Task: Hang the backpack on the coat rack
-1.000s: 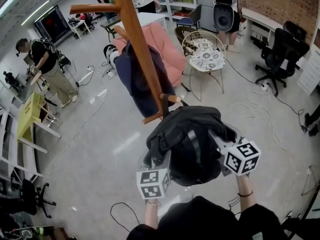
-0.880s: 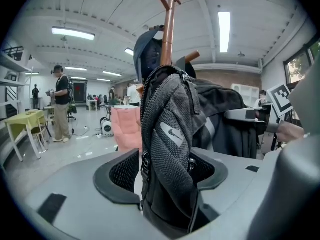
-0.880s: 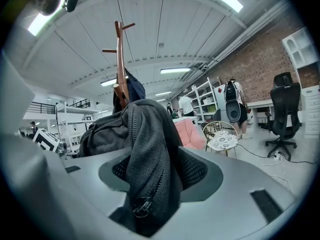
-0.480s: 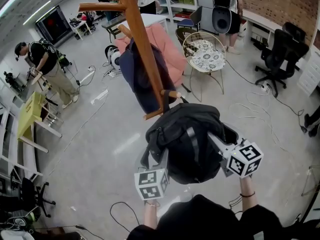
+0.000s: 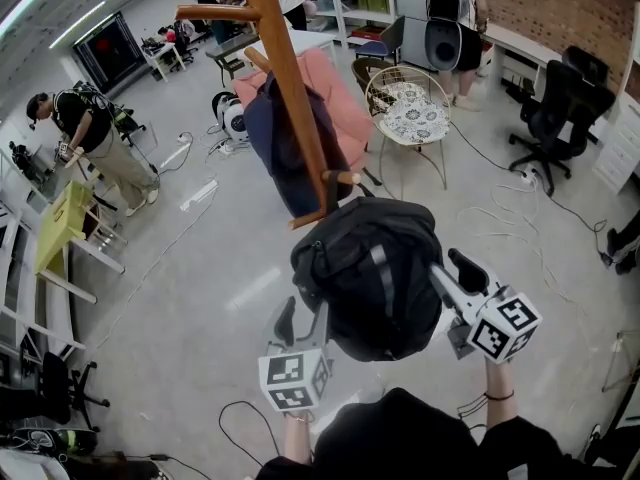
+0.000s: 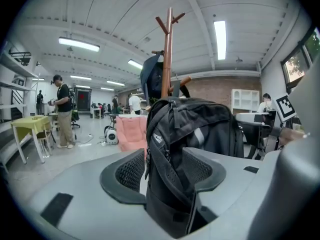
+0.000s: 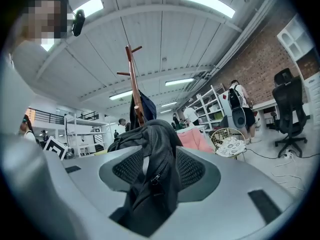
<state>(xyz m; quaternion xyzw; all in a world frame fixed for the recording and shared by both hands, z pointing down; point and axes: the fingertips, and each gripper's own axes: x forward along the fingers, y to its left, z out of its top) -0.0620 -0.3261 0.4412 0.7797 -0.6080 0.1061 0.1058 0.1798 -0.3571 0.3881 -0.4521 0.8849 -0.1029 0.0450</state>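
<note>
The black backpack [image 5: 370, 268] hangs below the wooden coat rack [image 5: 290, 78], its top strap looped over a lower peg [image 5: 343, 177]. My left gripper [image 5: 305, 313] is at the backpack's lower left edge, and its jaws have just been closing a little. The left gripper view shows the backpack [image 6: 190, 134] between the pads, with a gap at the left pad [image 6: 129, 170]. My right gripper [image 5: 448, 266] is at the backpack's right side and its jaws have just been opening. In the right gripper view, backpack fabric [image 7: 150, 154] sags between the spread pads.
A dark blue coat [image 5: 280, 148] hangs on the rack's far side. Behind it stand a pink seat [image 5: 335, 98] and a round wire chair [image 5: 410, 108]. A black office chair [image 5: 560, 108] is at the right, a yellow table [image 5: 60, 228] and a person [image 5: 100, 148] at the left. Cables cross the floor.
Both grippers have drawn back toward me and lower in the view, so their jaws now show beside the backpack. The backpack stays on the peg.
</note>
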